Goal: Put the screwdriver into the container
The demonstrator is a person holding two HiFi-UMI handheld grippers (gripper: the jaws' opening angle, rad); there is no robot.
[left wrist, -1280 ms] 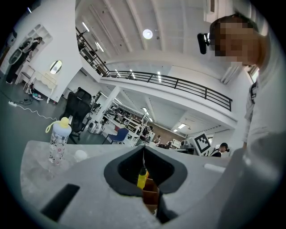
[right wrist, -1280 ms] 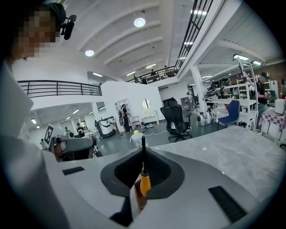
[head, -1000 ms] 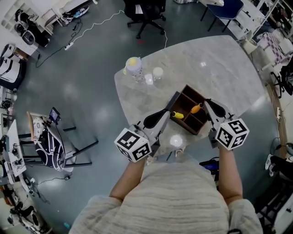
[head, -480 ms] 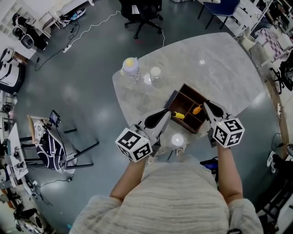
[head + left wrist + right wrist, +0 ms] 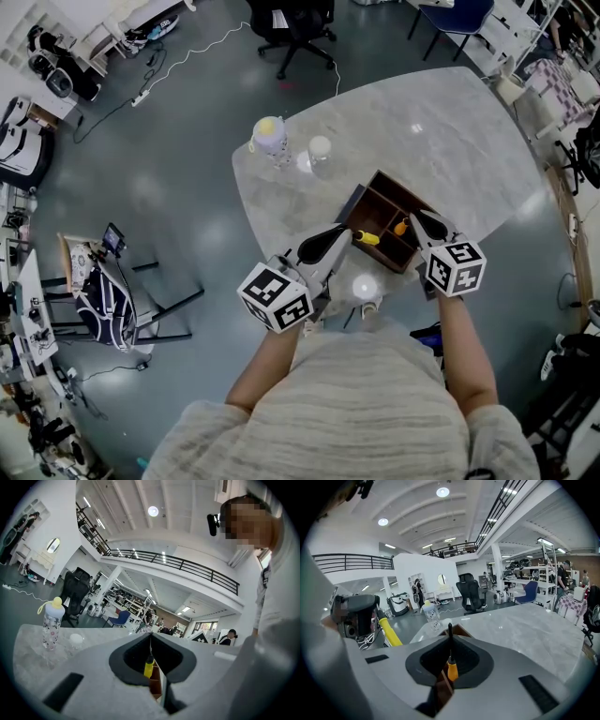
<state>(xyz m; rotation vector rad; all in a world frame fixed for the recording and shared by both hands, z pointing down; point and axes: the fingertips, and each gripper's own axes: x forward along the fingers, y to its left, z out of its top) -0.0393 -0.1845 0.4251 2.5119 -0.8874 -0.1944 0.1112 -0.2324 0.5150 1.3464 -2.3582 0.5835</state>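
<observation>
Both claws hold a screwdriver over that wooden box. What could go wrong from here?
The left gripper with the yellow screwdriver and the right gripper with the orange screwdriver crowd one small box; they might bump. The box sits near the table edge, so a shove might push it off.

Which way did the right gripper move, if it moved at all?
Yes. The right gripper slid left, closer to the wooden box.
</observation>
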